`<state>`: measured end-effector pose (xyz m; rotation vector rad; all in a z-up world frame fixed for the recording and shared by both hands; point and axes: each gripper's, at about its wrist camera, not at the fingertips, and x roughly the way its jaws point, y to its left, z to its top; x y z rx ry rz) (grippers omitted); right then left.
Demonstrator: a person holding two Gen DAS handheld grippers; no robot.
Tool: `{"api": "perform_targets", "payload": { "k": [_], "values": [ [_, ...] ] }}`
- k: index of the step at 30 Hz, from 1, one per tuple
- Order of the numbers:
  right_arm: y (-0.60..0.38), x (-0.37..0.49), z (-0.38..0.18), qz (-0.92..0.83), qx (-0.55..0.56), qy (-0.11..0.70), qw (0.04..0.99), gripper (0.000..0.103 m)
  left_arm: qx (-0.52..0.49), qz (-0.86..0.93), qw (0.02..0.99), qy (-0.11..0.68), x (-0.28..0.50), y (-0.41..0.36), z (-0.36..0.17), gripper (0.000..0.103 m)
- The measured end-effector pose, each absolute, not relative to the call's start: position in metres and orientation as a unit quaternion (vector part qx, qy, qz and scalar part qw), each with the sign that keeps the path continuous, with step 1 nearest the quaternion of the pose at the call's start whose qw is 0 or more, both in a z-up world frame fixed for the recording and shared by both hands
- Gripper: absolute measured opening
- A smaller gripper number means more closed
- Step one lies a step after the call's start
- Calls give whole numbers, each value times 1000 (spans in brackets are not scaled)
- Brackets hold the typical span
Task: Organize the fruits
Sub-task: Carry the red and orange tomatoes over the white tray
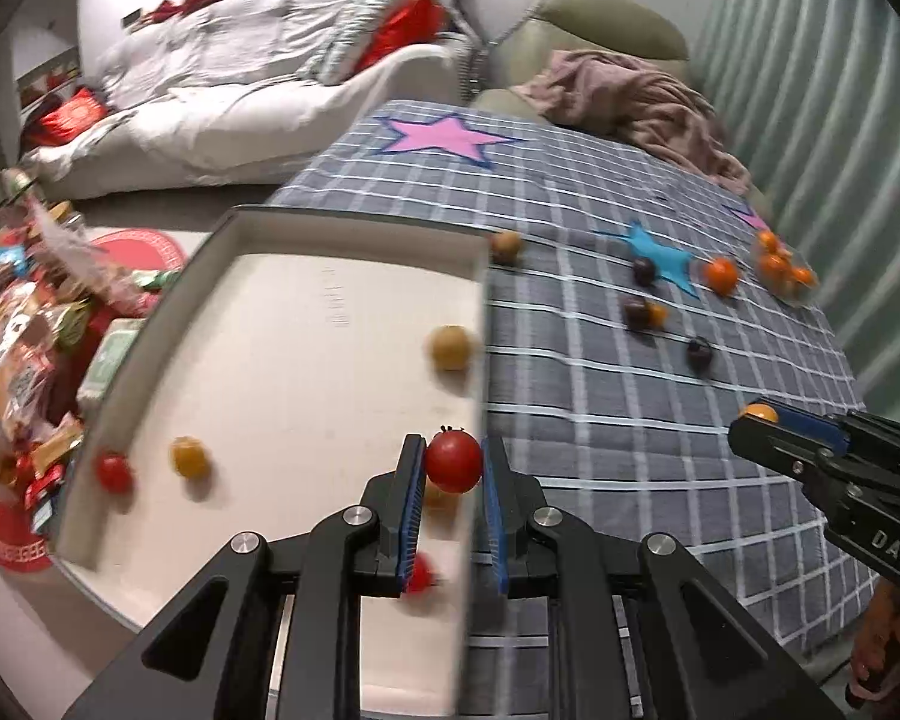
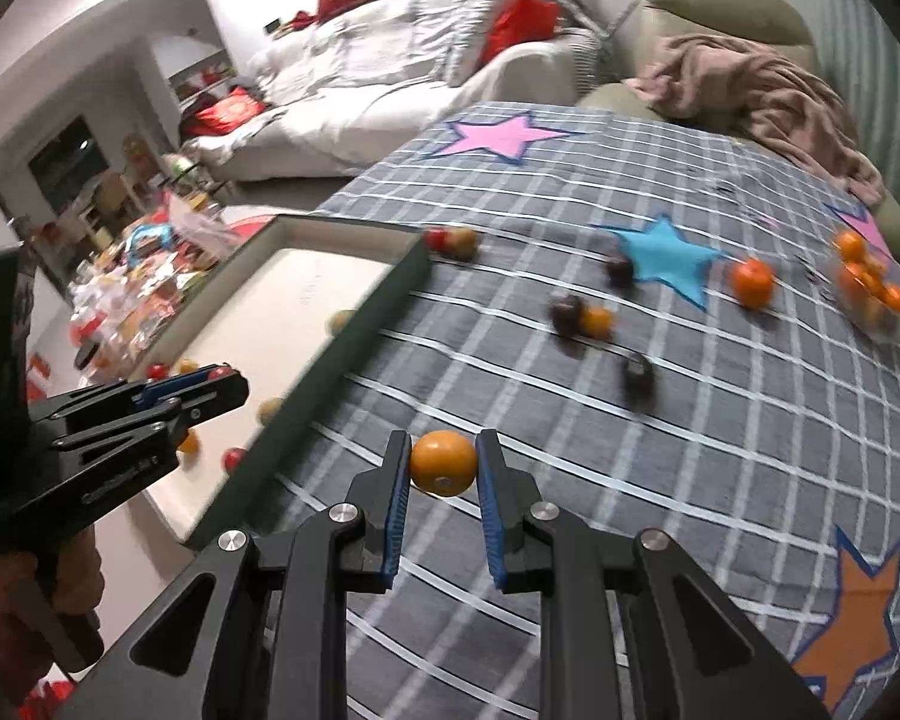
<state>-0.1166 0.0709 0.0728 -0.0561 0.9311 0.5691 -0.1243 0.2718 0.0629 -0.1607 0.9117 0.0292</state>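
Between the left gripper [image 1: 452,468] pads sits a red tomato [image 1: 453,461], clamped above the tray [image 1: 306,222] edge; the right gripper [image 2: 443,463] clamps an orange fruit [image 2: 443,462] over the cloth [image 2: 660,450]. Several fruits already lie in the tray. Ahead of the right gripper, dark plums [image 2: 637,373] and oranges [image 2: 752,282] remain on the cloth.

Both views are taken from just behind the gripper fingers, facing forward and steeply down. The left wrist view is held over the tray [image 1: 354,228] edge, close to it. The right wrist view is held over the checked cloth [image 2: 660,420], beside the tray [image 2: 354,324]. Tray, cloth and sofa [image 1: 210,90] are shared by both views.
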Motion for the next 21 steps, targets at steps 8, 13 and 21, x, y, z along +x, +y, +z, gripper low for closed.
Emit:
{"api": "perform_targets", "payload": {
  "k": [8, 13, 21],
  "values": [
    [136, -115, 74, 312, -58, 444, 838, 24, -90, 54, 893, 438, -124, 313, 53, 20],
    [170, -107, 68, 327, -67, 453, 826, 24, -87, 73, 891, 439, -116, 327, 45, 20],
    [209, -92, 54, 332, -83, 464, 817, 24, -85, 90, 882, 454, -105, 336, 30, 20]
  ]
}}
